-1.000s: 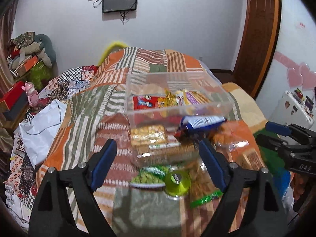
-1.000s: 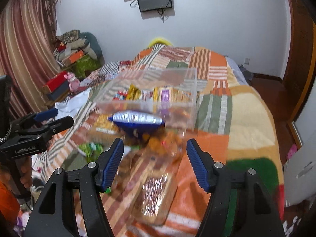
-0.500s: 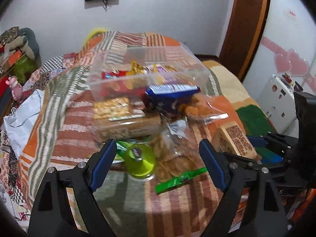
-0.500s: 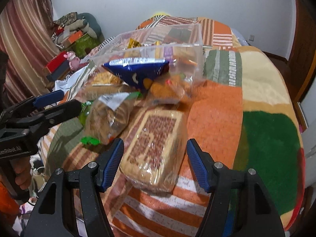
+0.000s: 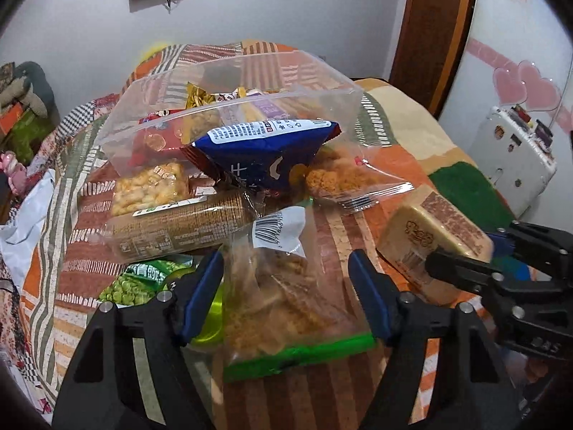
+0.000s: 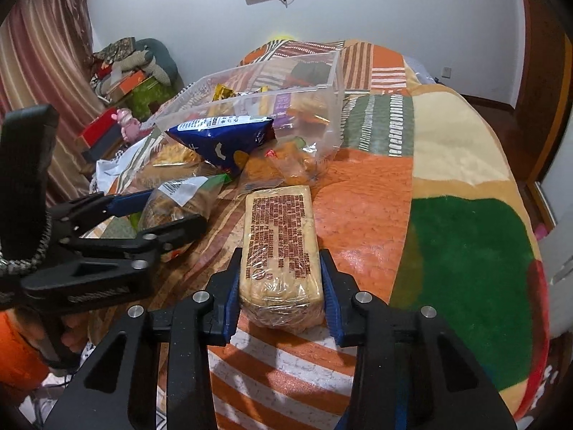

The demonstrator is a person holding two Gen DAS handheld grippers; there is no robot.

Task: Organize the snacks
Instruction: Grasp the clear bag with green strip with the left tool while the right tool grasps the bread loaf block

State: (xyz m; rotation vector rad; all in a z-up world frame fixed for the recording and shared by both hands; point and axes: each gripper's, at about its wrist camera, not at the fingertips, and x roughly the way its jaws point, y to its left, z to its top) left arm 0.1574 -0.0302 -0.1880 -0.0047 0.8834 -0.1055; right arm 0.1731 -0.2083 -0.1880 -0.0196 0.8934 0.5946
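Tan, clear-wrapped cracker pack (image 6: pixel 281 247) sits clamped in right gripper (image 6: pixel 281 288).

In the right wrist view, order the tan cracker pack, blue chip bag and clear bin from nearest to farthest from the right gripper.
1. Tan cracker pack, between the right gripper's fingers.
2. Blue chip bag, ahead to the left.
3. Clear bin, behind the bag.

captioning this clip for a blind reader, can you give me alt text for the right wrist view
The right claw is shut on a tan wrapped snack block lying on a patchwork bedspread. To the left, the open left claw straddles a clear snack bag; behind sit a blue chip bag and a clear bin of snacks.
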